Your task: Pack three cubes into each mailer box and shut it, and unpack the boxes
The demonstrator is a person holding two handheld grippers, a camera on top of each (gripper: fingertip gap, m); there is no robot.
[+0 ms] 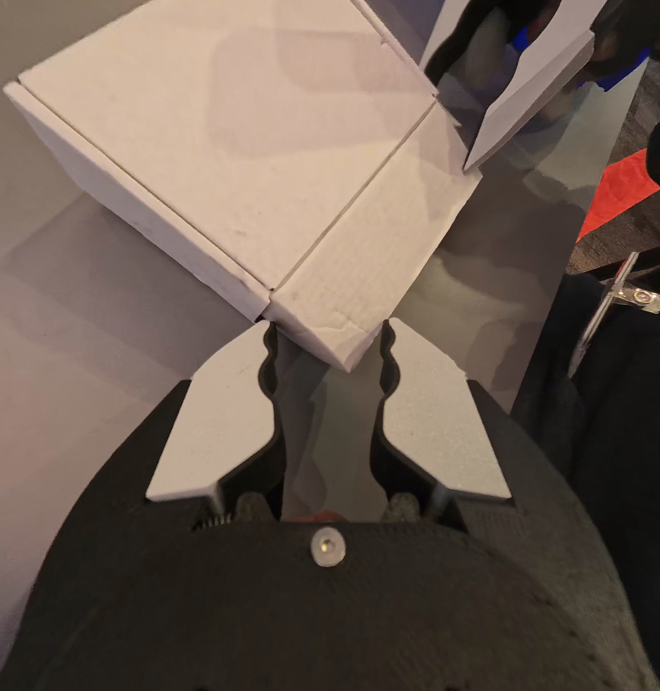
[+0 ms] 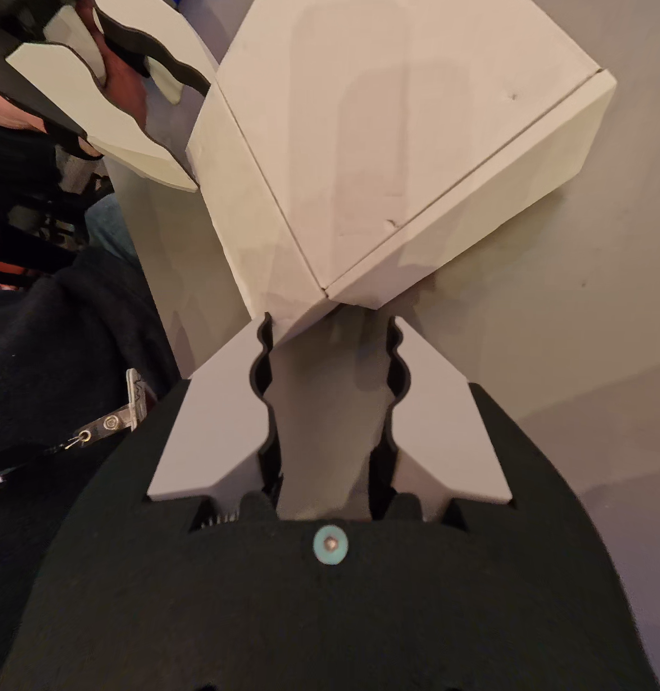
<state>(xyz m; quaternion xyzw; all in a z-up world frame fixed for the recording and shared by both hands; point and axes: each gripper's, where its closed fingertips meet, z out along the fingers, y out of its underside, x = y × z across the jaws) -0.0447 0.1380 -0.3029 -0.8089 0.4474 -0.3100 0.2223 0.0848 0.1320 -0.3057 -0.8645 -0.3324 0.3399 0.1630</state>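
Observation:
A white mailer box [image 1: 223, 149] lies shut on the grey table [image 1: 59, 374], turned corner-on to me; no cubes show. My left gripper [image 1: 327, 327] is open, with the box's near left front corner between its fingertips. My right gripper [image 2: 330, 321] is open, with the other front corner of the box [image 2: 377, 131] just ahead of its tips; its left finger touches the box wall. Each gripper shows in the other's view: a right finger [image 1: 526, 112] against the box's far front corner, and the left fingers [image 2: 96, 123] at the box's left side.
The table's edge [image 1: 545, 299] runs close on the right of the left wrist view, with dark carpet and a red strip [image 1: 619, 194] on the floor beyond. A person in dark clothes [image 2: 59, 336] stands at that edge, with a clear badge clip [image 2: 108, 424] hanging.

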